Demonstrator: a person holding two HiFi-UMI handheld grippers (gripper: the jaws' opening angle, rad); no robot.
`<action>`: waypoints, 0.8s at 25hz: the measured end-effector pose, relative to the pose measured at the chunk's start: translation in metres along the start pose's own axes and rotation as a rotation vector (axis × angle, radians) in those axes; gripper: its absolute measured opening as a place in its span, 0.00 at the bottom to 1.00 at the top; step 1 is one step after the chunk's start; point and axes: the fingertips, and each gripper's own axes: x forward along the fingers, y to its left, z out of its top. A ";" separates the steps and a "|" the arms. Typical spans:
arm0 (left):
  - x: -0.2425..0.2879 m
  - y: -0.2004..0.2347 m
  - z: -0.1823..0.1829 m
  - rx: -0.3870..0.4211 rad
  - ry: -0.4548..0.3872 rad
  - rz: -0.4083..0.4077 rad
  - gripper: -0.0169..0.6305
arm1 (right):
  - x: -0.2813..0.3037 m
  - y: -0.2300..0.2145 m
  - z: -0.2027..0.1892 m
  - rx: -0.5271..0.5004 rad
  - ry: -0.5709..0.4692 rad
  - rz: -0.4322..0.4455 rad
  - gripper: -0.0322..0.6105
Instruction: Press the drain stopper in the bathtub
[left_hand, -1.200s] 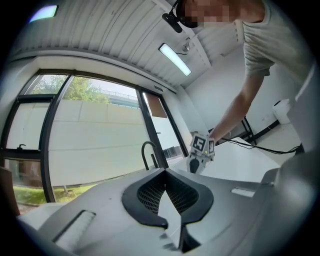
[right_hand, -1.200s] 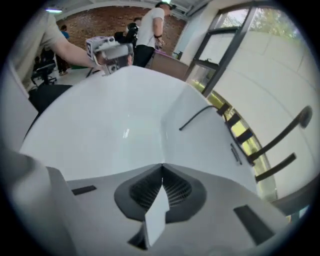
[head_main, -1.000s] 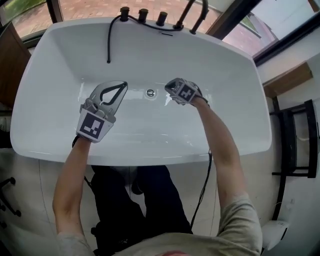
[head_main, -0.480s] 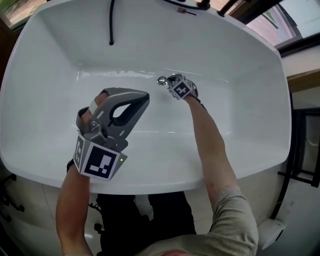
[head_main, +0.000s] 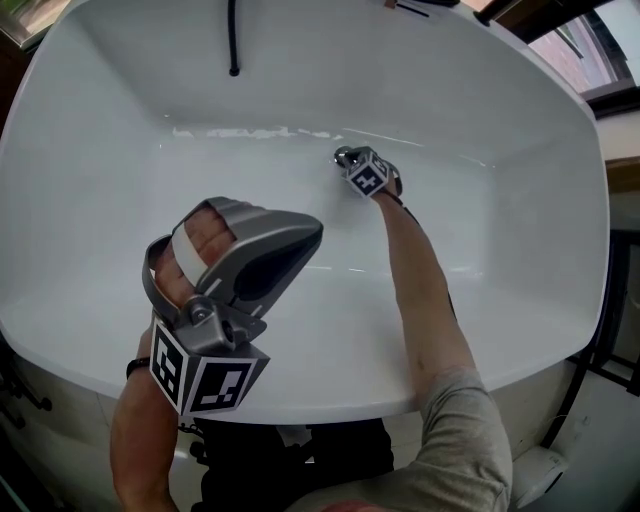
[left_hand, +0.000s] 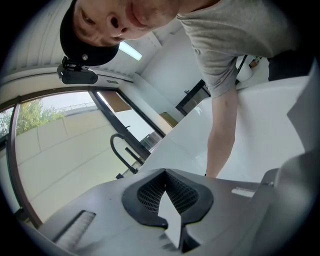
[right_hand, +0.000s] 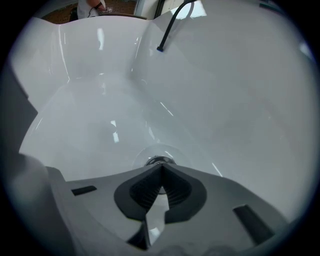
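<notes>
Nearest to us, the left gripper (head_main: 308, 238) hangs high over the near rim of the bathtub (head_main: 330, 396), its jaws brought together with nothing between them. Its own view looks out across the room, not into the tub, so we judge it is simply parked out of the way while the other hand works. Further in, the right forearm (head_main: 420, 290) stretches down the white slope to the right gripper (head_main: 349, 160), which sits low on the tub floor. Its jaws are also closed and empty, which suits pressing with a blunt tip, not grasping. The drain stopper (right_hand: 158, 161), a small chrome disc in a shallow round recess, lies at the bottom of the tub directly ahead of those closed tips and partly covered by them. We cannot tell whether they touch it yet. The push looks about to happen or just starting. The enamel is glossy and bare, throwing back streaks of light, so a tip could slide off the chrome. Beyond, a black hose (head_main: 232, 38) hangs down the far wall, and past the black tap (left_hand: 122, 150) large windows (left_hand: 50, 145) give daylight.
</notes>
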 end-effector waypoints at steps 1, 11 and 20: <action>0.001 -0.002 -0.002 0.003 0.001 -0.010 0.04 | 0.004 -0.003 -0.001 -0.004 0.006 -0.005 0.05; 0.004 -0.012 -0.009 0.009 0.012 -0.048 0.04 | 0.017 0.002 -0.007 -0.027 0.021 0.012 0.06; 0.007 -0.022 -0.015 0.071 0.005 -0.097 0.04 | -0.019 -0.004 0.014 0.010 0.075 0.000 0.05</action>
